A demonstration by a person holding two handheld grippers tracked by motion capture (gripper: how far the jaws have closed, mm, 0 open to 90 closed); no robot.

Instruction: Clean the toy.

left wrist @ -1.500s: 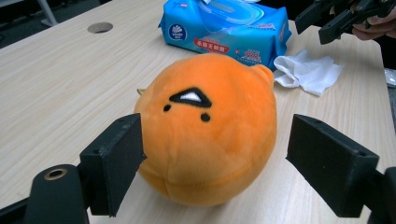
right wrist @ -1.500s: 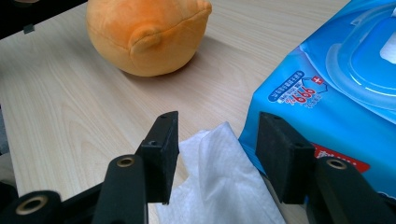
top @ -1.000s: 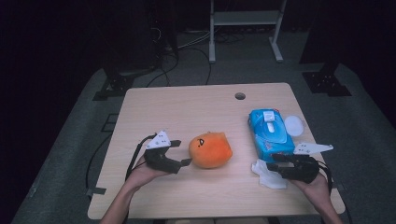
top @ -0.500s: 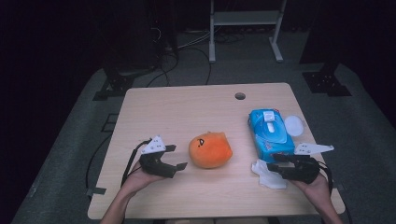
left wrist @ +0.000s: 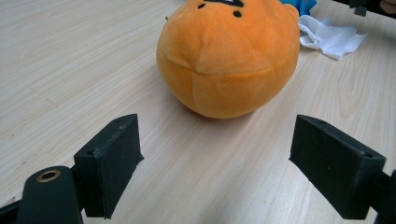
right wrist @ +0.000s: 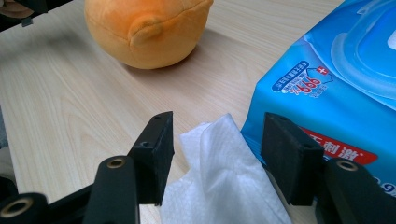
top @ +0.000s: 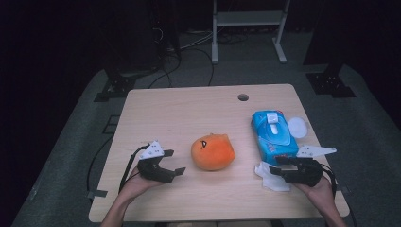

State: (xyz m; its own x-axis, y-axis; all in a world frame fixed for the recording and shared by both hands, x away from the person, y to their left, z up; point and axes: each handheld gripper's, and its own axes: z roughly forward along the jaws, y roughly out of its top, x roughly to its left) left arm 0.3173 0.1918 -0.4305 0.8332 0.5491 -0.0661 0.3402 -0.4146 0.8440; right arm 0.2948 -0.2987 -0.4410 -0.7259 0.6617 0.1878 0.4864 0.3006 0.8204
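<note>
A crumpled white wet wipe [top: 271, 176] lies on the pale wooden counter [top: 198, 109] near its front right corner, just beside the near end of a blue plastic pack of wipes [top: 273, 134]. It looks thin, limp and very light, likely to bunch and drag rather than lift cleanly, so a raised fold near its middle seems the best place to pinch. The right tool [right wrist: 215, 156] has its jaws parted around the wipe's upper fold, one on each side, not yet pressing it, with the pack's corner close behind the right-hand jaw. Toward the counter's middle sits a round orange plush toy [top: 213, 151] with small black face markings, soft and squashy by its look. The left tool [top: 171, 163] rests near the front left edge with its jaws spread wide and holding nothing, aimed at the plush, which sits a short way ahead of them. A white round lid [top: 297, 126] lies beside the pack, near the right edge.
</note>
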